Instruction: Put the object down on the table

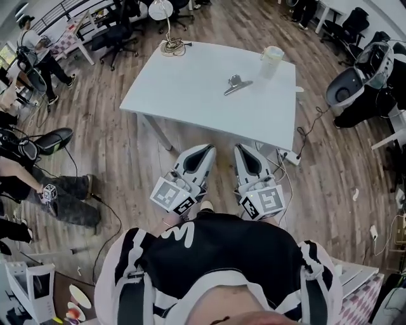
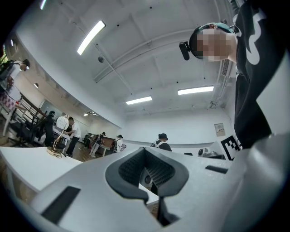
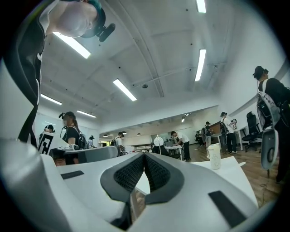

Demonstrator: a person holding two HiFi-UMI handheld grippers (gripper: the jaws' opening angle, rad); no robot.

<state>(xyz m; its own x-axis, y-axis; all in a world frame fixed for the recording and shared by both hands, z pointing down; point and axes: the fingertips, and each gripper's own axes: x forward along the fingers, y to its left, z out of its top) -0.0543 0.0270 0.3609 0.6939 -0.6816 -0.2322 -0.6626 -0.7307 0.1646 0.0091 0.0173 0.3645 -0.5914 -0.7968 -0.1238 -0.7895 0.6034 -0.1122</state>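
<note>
A white table (image 1: 190,82) fills the middle of the head view and stands on a wood floor (image 1: 120,136). You stand short of its near edge with both grippers held out side by side in front of your body, over the floor and not touching the table.

Your left gripper (image 1: 204,150) is clenched: in its own view the two dark ribbed pads meet at their tips with nothing between them. Your right gripper (image 1: 243,149), just beside it, is clenched in the same way and is also empty.

On the table, a desk lamp (image 1: 160,10) with a round white shade stands at the far left corner. A pale cup (image 1: 272,61) stands upright at the far right corner. The task's object, a small metal clip (image 1: 237,84), lies flat on the tabletop right of centre, near the cup. It is well apart from both grippers.
</note>
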